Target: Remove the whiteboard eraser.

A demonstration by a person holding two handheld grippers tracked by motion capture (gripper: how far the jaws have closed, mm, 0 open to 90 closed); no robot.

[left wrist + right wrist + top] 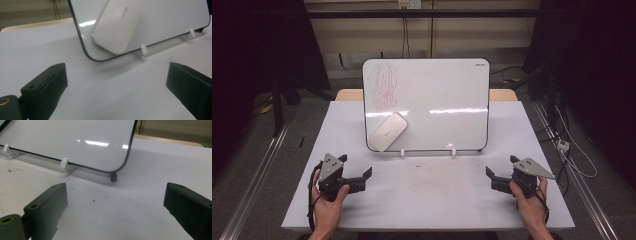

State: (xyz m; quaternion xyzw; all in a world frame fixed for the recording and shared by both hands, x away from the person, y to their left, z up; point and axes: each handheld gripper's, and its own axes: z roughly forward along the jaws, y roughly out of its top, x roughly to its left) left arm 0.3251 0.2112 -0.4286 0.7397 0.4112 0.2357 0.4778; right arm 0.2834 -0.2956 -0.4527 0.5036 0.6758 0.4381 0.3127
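Whiteboard (447, 100): a white board with a thin dark frame and rounded corners, leaning back on the table (427, 200); it stands at 12 o'clock from the midpoint between the two grippers, well apart from both.
Scribble (383, 86): thin red marker loops in the board's upper-left part, at about 10 o'clock from the board's centre; the rest of the writing surface is bare, with ceiling light glinting off it.
Eraser (388, 131): a flat, off-white, rounded oblong clinging to the board's face at its 7 o'clock corner, tilted so its long side runs from lower left to upper right; the left gripper view shows small grey lettering near its upper end (117, 25).
Clips (402, 152): two small white feet hold the board's bottom edge, the second (454, 151) to the right of the first.
Left gripper (359, 172): held low over the table at 7 o'clock from the board; jaws stand wide apart, with only bare tabletop between them.
Right gripper (501, 170): held at 5 o'clock from the board; jaws likewise spread wide, gripping nothing.
Table surface: pale grey, with dark specks just in front of the board.
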